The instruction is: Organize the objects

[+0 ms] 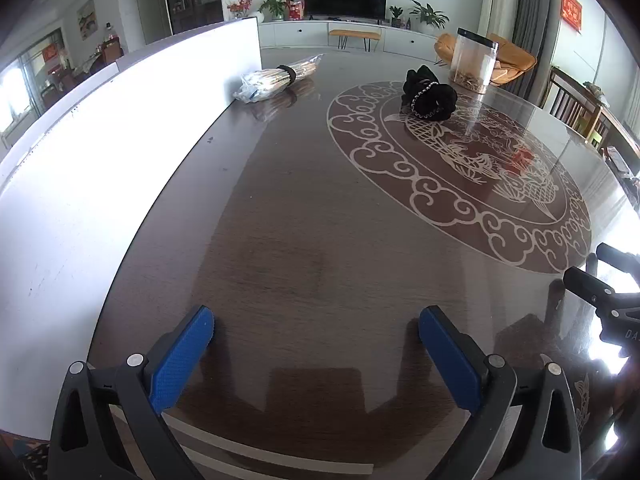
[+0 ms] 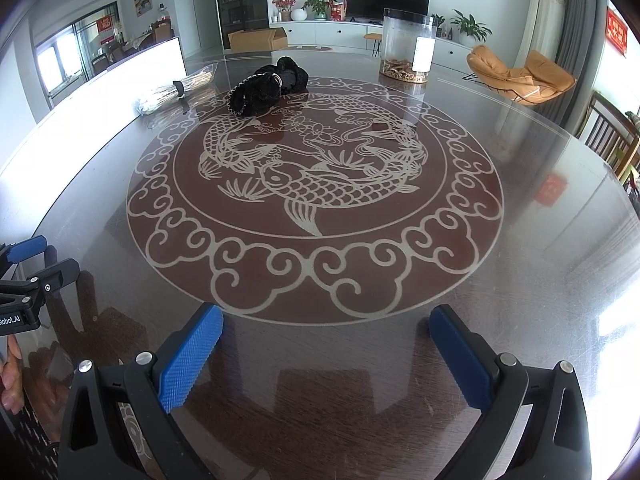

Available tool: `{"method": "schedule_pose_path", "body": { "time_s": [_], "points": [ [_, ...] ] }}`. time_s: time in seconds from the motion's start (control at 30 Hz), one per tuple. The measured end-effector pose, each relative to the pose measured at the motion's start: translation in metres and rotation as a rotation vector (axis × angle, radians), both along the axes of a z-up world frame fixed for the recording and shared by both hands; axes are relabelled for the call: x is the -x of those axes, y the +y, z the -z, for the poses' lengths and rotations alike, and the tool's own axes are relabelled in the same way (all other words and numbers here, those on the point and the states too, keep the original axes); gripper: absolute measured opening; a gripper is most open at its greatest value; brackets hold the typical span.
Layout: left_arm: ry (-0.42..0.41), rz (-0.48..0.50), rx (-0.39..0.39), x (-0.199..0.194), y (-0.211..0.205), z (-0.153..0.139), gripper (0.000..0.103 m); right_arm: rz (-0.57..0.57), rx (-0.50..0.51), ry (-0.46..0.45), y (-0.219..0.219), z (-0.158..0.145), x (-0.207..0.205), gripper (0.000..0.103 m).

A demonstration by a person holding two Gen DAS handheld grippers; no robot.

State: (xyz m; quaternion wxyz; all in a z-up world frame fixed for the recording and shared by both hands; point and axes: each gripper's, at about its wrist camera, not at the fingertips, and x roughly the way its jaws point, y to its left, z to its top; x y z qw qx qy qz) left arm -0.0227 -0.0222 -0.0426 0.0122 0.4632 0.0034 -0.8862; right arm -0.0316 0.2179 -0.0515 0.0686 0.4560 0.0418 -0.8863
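A black fabric bundle with a beaded trim (image 1: 429, 95) (image 2: 269, 84) lies on the far side of the round dark table (image 1: 304, 216) (image 2: 540, 280). A bag of thin sticks bound with a black band (image 1: 276, 78) (image 2: 176, 90) lies to its left. A tall clear jar (image 1: 474, 60) (image 2: 408, 46) with bits at its bottom stands to the right. My left gripper (image 1: 316, 328) is open over bare tabletop near the front edge, nothing between its blue pads. My right gripper (image 2: 326, 328) is open too, also over bare table. Each gripper shows at the edge of the other's view.
A long white panel (image 1: 120, 140) (image 2: 100, 96) runs along the table's left side. Wooden chairs (image 1: 576, 108) (image 2: 612, 144) stand at the right. The table bears a fish and cloud pattern (image 2: 312, 176). A hand (image 2: 10, 376) shows at the lower left.
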Motion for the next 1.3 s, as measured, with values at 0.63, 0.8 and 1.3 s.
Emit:
{"method": "schedule_pose_path", "body": {
  "time_s": [0.63,0.8,1.3],
  "points": [
    [-0.005,-0.079,-0.001,0.015,-0.035,0.001,0.103,0.002,-0.002,-0.001,0.000,0.000,0.000,0.103],
    [0.000,-0.081,-0.001,0.015,-0.036,0.001,0.103,0.008,-0.001,-0.004,-0.002,0.002,0.004,0.103],
    [0.000,-0.079,-0.001,0.015,-0.036,0.001,0.103,0.006,0.168,-0.037,-0.051,-0.028,0.167,0.103]
  ]
}}
